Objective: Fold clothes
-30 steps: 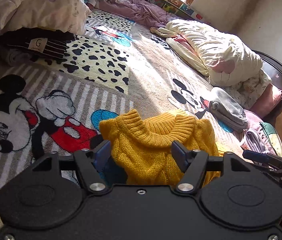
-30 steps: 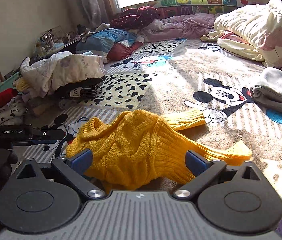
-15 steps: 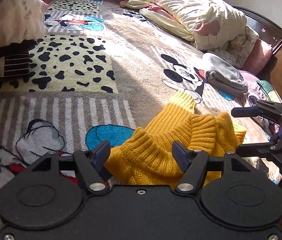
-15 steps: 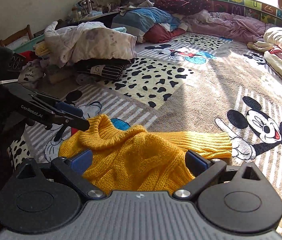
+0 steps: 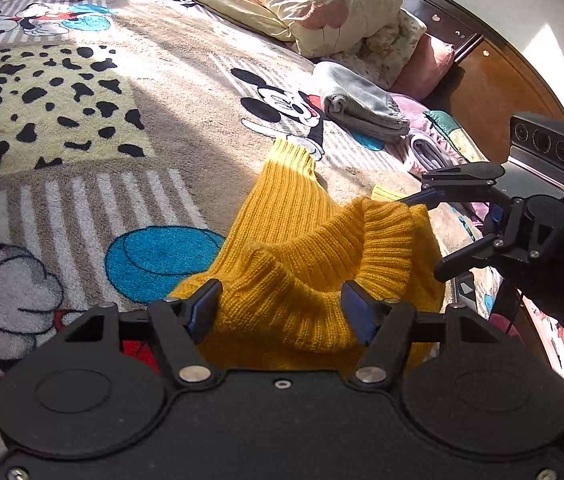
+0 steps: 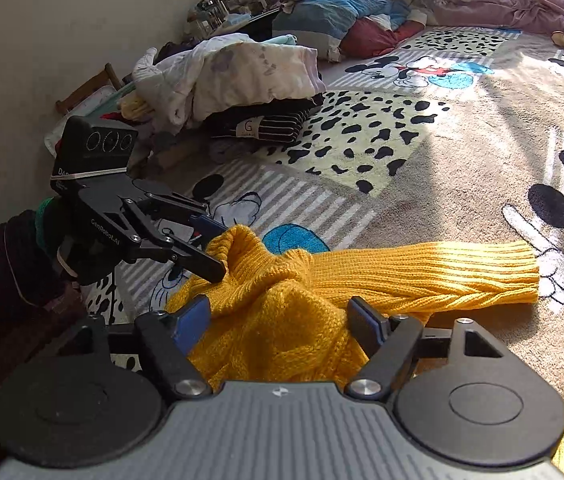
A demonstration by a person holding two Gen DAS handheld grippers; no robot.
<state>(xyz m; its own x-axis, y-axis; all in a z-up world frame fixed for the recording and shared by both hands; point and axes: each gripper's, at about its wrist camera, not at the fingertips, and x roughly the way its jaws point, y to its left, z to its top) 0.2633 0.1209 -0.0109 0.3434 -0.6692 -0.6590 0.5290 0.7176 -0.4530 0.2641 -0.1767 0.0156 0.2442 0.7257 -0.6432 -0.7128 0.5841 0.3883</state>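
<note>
Sweater point(image 5: 313, 264) lay bunched between both your wide-spread grippers (neither apparently pinching yet), so closing there risked grabbing several layers.

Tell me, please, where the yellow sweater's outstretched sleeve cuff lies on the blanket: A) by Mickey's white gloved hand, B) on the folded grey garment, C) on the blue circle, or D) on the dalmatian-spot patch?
A: in the right wrist view the yellow sweater has its sleeve cuff ending right beside Mickey's white gloved hand, well away from the blue circle and the spotted patch.
</note>
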